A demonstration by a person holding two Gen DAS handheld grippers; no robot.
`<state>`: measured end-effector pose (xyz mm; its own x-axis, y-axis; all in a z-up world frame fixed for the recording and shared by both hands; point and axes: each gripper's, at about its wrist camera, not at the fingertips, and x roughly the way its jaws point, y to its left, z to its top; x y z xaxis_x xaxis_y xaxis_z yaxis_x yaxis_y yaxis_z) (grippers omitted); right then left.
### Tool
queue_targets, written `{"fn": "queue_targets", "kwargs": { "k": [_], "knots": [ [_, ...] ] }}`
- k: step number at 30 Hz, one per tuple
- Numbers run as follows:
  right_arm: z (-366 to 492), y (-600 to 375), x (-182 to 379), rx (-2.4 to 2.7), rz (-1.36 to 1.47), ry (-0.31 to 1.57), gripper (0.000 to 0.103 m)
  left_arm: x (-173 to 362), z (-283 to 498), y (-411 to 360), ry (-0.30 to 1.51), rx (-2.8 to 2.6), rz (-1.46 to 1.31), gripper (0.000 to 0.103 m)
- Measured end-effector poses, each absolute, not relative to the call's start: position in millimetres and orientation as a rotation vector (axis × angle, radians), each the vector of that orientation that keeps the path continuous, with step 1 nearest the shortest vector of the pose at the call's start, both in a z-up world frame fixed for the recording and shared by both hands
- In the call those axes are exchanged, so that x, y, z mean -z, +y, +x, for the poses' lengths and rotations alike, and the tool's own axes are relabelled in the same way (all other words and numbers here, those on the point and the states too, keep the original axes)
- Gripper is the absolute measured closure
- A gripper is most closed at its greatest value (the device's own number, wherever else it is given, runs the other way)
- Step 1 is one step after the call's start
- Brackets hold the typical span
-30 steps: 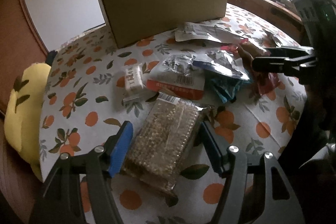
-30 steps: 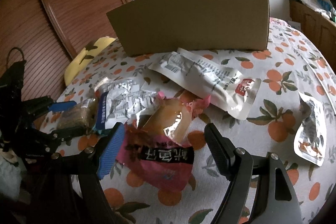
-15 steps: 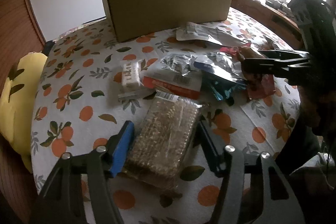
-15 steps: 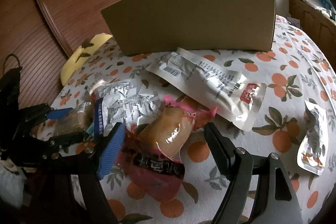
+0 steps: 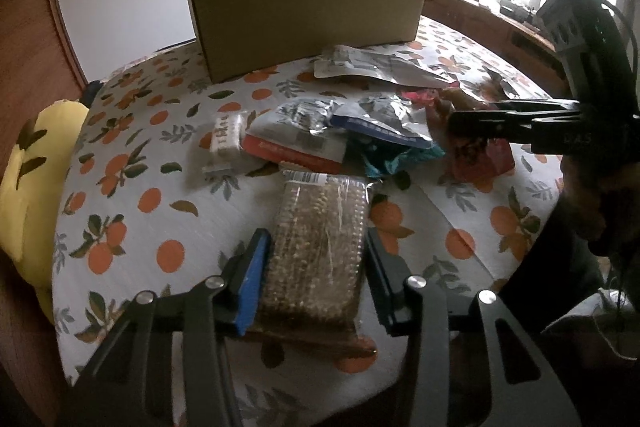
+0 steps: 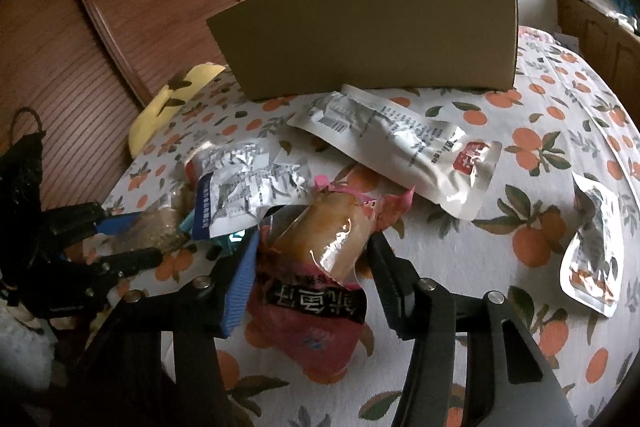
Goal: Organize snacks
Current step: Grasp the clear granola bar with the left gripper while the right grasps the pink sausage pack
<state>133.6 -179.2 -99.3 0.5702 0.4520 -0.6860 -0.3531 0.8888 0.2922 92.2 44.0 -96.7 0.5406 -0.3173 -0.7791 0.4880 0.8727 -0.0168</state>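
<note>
A clear pack of brown grain snack (image 5: 320, 219) lies lengthwise on the orange-patterned tablecloth (image 5: 160, 211). My left gripper (image 5: 316, 239) straddles its near half, jaws closing, with both pads against its long sides. A pink pouch with a see-through brown window (image 6: 312, 315) sits between the fingers of my right gripper (image 6: 314, 247); those jaws are closing too and touch its sides. From the left wrist view, the right gripper (image 5: 460, 123) shows side-on over the pink pouch (image 5: 488, 159). The left gripper (image 6: 136, 237) appears at the left edge of the right wrist view.
An upright cardboard box (image 6: 380, 31) stands at the back of the round table. A long white pouch (image 6: 400, 143), a silver-blue bag (image 6: 240, 187), a red-and-white bag (image 5: 296, 143), a small white bar (image 5: 226, 139) and a small pouch (image 6: 592, 251) lie loose. A yellow cushion (image 5: 24, 187) sits beyond the left edge.
Both pairs of jaws have narrowed from wide apart to touching the packs between them. The pink pouch's top has bulged upward. Neither hand has shifted much.
</note>
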Motion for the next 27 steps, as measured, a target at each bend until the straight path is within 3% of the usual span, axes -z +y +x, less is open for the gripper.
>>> {"fn": "queue_targets", "kwargs": {
  "k": [27],
  "knots": [
    [104.4,-185.4,77.6,-0.483,0.123,0.756,0.047,80.8,80.2,40.2,0.811,0.440,0.146,0.060]
  ]
}}
